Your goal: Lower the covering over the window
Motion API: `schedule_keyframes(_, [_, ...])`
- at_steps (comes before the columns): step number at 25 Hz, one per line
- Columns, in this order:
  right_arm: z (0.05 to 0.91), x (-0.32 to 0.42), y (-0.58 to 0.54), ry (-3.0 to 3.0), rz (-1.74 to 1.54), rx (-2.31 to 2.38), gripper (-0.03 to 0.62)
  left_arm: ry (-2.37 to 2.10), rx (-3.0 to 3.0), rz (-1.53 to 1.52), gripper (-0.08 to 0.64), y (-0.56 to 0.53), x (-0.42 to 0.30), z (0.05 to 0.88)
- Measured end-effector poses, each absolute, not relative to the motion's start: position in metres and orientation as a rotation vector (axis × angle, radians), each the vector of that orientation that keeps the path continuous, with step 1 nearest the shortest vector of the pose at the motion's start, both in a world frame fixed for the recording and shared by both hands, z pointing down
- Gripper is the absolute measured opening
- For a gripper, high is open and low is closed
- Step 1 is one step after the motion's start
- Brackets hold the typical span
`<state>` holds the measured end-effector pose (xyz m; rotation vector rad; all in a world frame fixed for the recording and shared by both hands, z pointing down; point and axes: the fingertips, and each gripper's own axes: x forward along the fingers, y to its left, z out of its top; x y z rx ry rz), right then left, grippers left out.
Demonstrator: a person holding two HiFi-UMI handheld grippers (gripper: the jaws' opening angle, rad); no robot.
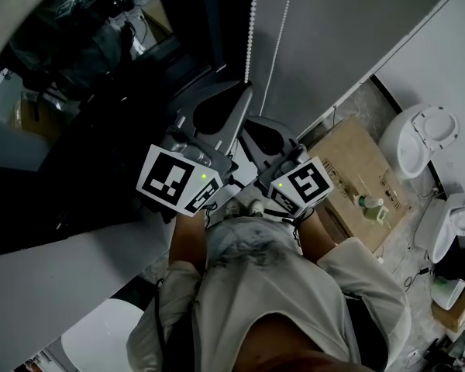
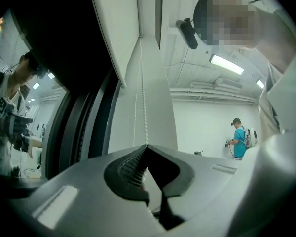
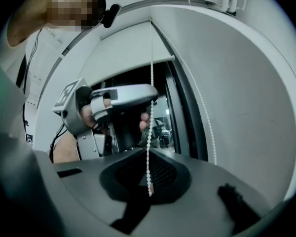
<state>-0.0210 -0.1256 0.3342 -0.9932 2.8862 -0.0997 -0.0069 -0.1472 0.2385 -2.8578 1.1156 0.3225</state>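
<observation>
A white bead chain [image 1: 250, 29] hangs in front of the dark window [image 1: 77, 68]. My left gripper [image 1: 246, 89] is shut on it, and the chain [image 2: 143, 102] runs straight down into the meeting jaws [image 2: 147, 146]. Just below it, my right gripper [image 1: 253, 122] is shut on the same chain [image 3: 151, 93], which passes between its pads [image 3: 149, 184]. The right gripper view also shows the left gripper [image 3: 150, 94] higher on the chain. The white roller blind [image 3: 128, 48] covers the top of the window. A second strand [image 3: 203, 107] hangs free to the right.
The dark window frame [image 2: 84, 127] stands left of the chain, with a grey wall [image 1: 333, 29] to the right. On the floor lie a cardboard box [image 1: 349, 157] with a bottle [image 1: 368, 202] on it and white toilet fixtures [image 1: 422, 138]. A person in blue [image 2: 238, 137] stands far off.
</observation>
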Motion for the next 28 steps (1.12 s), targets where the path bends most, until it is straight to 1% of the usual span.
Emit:
schedule_keyframes(4, [0.333,-0.018,-0.12,2.882,-0.105,-0.968,0.025,1.14,-2.883,0.306,0.008,-0.148,-0.009,0.254])
schedule_keyframes(7, [0.324,-0.008,-0.118,2.854,-0.094,-0.956,0.085,1.164,-2.902,0.268,0.008,-0.15,-0.009,0.27])
schedule_keyframes(9, [0.315,0.0,-0.118,2.822,-0.067,-0.971,0.098,1.18,-2.922,0.249,0.008,-0.151,-0.009,0.282])
schedule_keyframes(18, [0.276,0.017,-0.118,2.737,0.031,-0.996,0.104,1.184,-3.012,0.192,0.008,-0.145,-0.004,0.326])
schedule_keyframes(28, [0.245,0.01,-0.128,2.723,0.153,-0.985,0.109,1.205,-3.064,0.126,0.008,-0.138,0.0,0.356])
